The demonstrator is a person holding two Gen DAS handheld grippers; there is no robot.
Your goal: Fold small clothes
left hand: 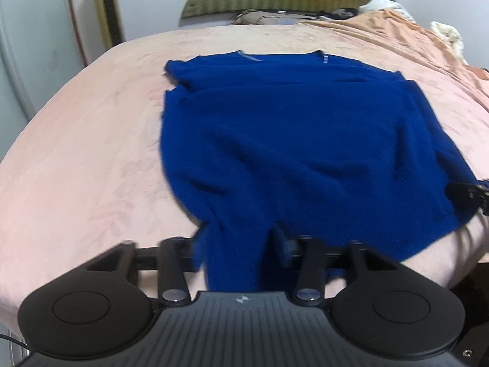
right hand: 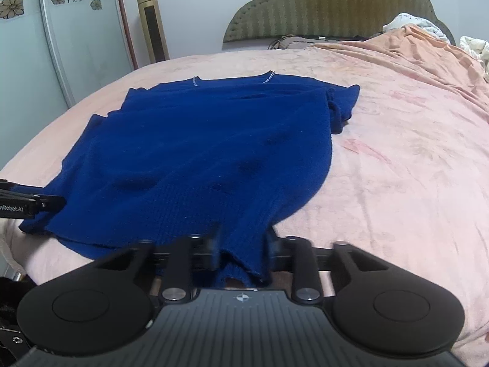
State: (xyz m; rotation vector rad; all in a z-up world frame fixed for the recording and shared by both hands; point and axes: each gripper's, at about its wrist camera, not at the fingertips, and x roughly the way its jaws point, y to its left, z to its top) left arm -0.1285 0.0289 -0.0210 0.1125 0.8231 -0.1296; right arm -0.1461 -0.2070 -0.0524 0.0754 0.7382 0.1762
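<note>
1. Sweater [left hand: 290, 140] first: it's a blue knit, spread mostly flat on the pink bedspread [left hand: 76, 159], filling the middle of both wrist views, neckline toward the top of the frame near the green headboard [right hand: 330, 9], hem hanging at the bottom edge by my tools.
2. Left gripper [left hand: 241, 244] is pinching a bunch of the hem at bottom centre of its view; cloth runs right between the jaws. It's blurry there, so I can't swear how deep the bite is.
3. Right gripper [right hand: 241, 253] is doing the same on the other hem corner, jaws pressed onto knit at bottom centre of its view. Each tool also pokes in at the side edge of the other's view.
4. My read: I'm set to fold the hem up toward the neckline.
5. To do it well, I'd lift both corners together and evenly so the hem stays straight.
6. Knit is stretchy and heavy, so I'd go slow or it'll sag in the middle.
7. Watch the bunched sleeve [right hand: 339, 107] at the upper right; it probably needs tucking in.
</note>
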